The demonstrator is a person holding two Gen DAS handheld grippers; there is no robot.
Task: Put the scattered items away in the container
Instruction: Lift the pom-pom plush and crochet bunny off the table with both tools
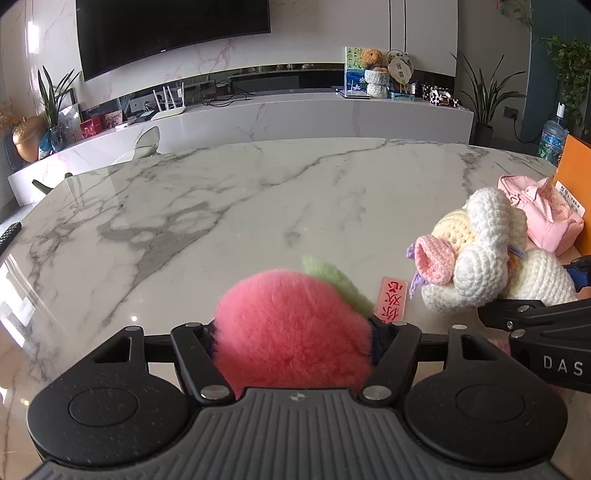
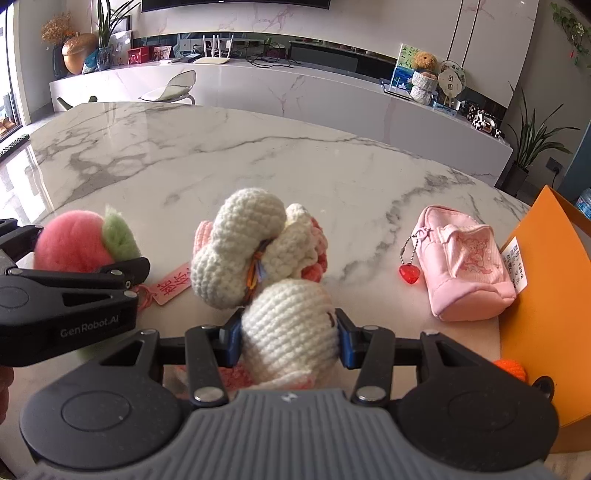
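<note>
Marble table, "GenRobot.AI" on left gripper

Fluffy pink plush peach, knitted cream yarn toy, glossy veined marble table, soft pink cloth pouch

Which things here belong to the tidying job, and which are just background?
Job: pink plush peach in left gripper; crocheted toy in right gripper; pink pouch; orange box.

Background: television, potted plant, teddy bear.

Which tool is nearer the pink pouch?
Right. The right tool, gripping the crochet toy, is beside the pink pouch; the left tool sits farther left.
</note>
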